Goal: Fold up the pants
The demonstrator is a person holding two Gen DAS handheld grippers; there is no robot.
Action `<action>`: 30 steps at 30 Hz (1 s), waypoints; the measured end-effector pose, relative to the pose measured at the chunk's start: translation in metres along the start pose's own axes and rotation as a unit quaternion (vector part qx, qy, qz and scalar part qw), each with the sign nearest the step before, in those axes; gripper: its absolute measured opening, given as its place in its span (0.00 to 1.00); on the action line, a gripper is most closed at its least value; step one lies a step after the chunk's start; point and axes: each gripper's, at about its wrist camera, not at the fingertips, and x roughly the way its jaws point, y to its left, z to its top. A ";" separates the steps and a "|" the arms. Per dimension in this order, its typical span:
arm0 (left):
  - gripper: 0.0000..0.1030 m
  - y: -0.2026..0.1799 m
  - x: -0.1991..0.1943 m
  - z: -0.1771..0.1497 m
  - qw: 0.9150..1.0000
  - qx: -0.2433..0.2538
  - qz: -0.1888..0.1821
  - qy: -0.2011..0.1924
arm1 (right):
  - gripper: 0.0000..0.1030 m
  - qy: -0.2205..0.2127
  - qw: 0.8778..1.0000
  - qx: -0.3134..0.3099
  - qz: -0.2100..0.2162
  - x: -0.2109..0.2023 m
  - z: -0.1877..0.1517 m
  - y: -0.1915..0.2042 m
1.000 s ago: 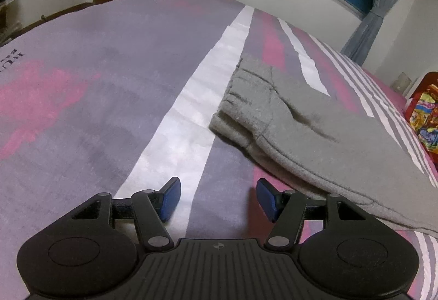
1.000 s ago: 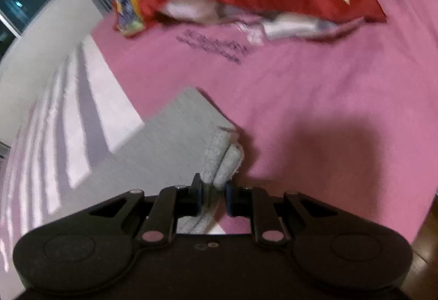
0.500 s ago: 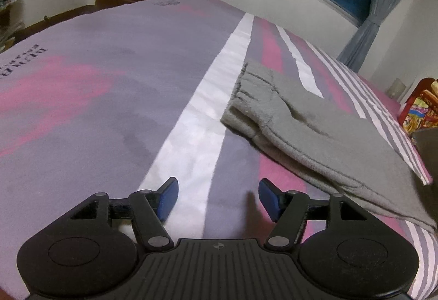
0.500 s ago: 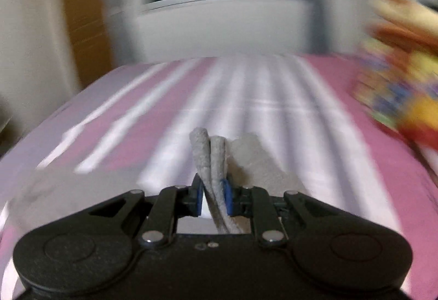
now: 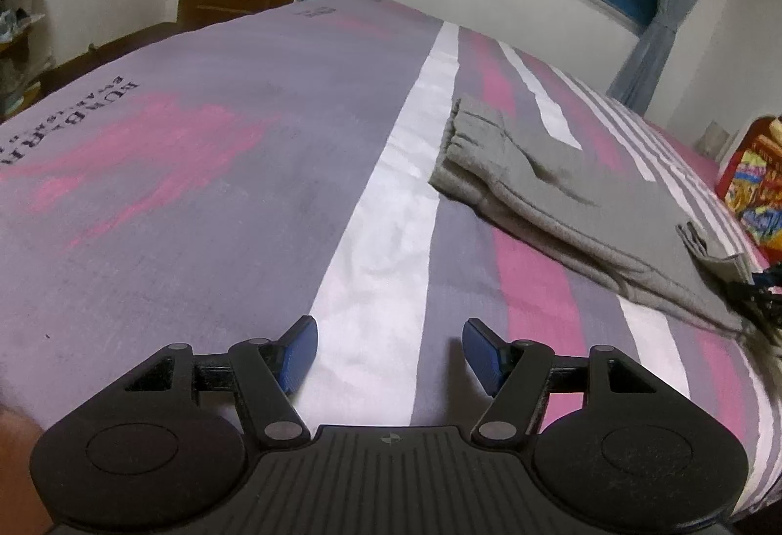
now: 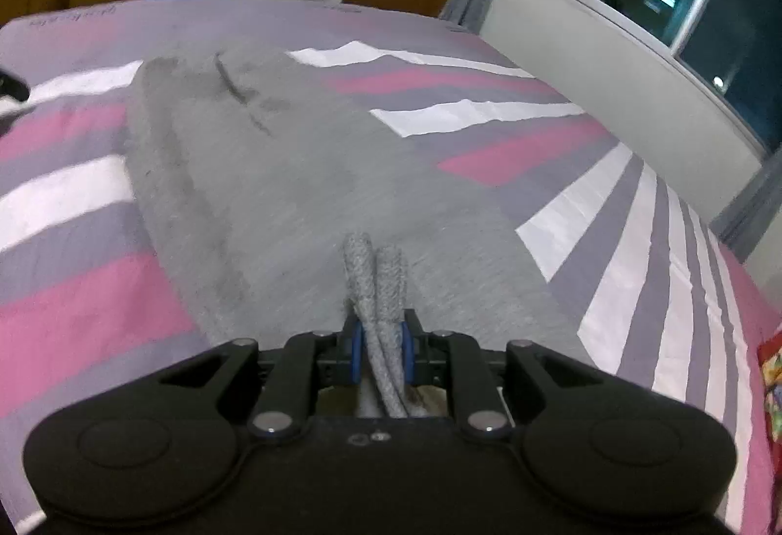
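Right gripper (image 6: 381,347) pinches two rolled cuff ends of grey pants (image 6: 273,173), carrying them over garment toward waistband end. Left gripper (image 5: 390,352) spread, empty, jaws recently widened, over bedspread (image 5: 205,193) near its near edge, well apart from pants (image 5: 537,178).

Risk: thick cuffs slipping from narrow pinch; upper layer landing skewed or bunching, nothing pinning waistband.

Pants: fleecy, soft knit, ribbed cuffs, gathered waist. Bedspread: smooth, striped grey, pink, white.
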 end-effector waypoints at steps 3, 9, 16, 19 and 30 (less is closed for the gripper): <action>0.67 -0.009 0.001 0.001 1.000 0.012 0.001 0.004 | 0.15 0.005 1.000 -0.020 0.003 0.003 -0.008 0.018; 0.68 -0.033 0.001 0.005 0.999 0.029 -0.009 0.012 | 0.24 0.005 1.000 -0.021 0.003 -0.001 -0.017 0.031; 0.68 -0.087 0.007 0.019 0.997 0.036 -0.061 0.004 | 0.04 -0.063 0.991 0.112 0.023 -0.066 -0.044 -0.002; 0.68 -0.127 0.020 0.027 0.993 0.023 -0.119 0.011 | 0.06 -0.080 0.978 0.193 -0.029 -0.089 -0.070 -0.029; 0.48 -0.256 0.128 0.026 0.927 -0.077 -0.312 0.193 | 0.14 -0.056 0.924 0.368 -0.090 -0.109 -0.150 -0.087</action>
